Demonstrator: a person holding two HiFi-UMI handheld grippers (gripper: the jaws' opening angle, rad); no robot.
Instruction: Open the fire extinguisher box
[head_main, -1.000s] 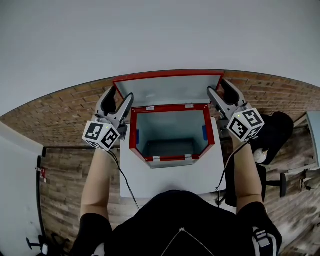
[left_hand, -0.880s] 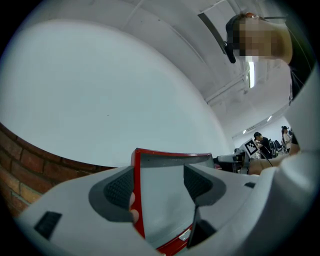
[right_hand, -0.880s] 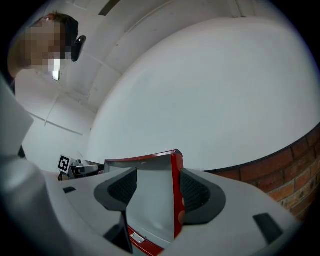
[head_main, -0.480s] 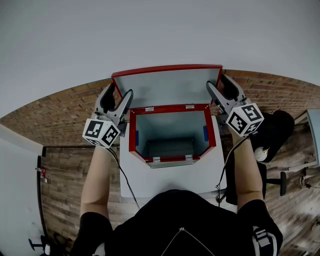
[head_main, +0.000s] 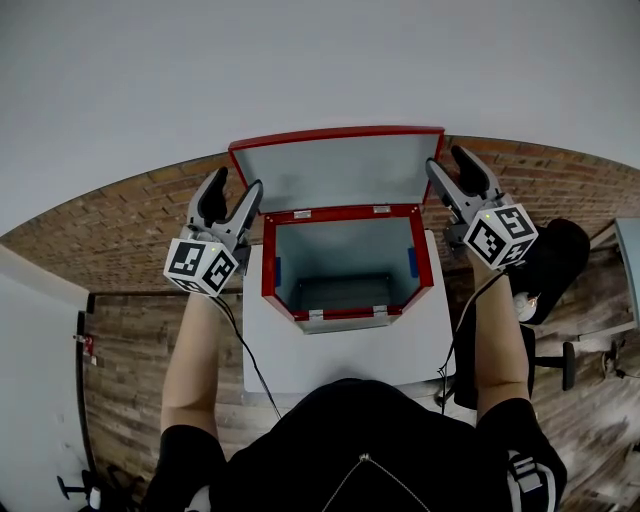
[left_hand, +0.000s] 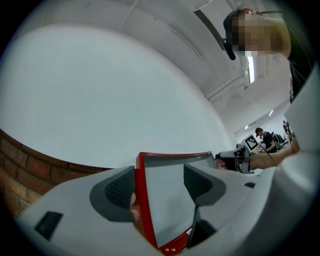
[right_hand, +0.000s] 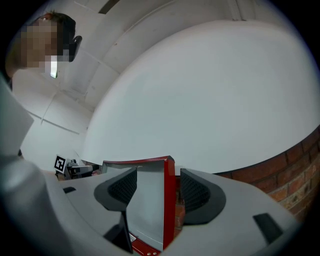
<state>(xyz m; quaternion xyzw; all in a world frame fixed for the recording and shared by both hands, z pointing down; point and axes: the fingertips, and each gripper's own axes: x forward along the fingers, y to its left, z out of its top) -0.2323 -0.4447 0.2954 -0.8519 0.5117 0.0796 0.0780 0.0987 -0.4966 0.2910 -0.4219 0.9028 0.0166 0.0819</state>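
Fire extinguisher box lid (head_main: 335, 170) stands upright between my left gripper (head_main: 237, 182) and right gripper (head_main: 446, 160), each side edge framed by spread, released fingers (left_hand: 121, 187).

Box (head_main: 345, 245) sits on table (head_main: 340, 358), lid (head_main: 335, 168) up at far side; left gripper (head_main: 238, 182) straddles lid's left edge, right gripper (head_main: 446, 159) its right edge.
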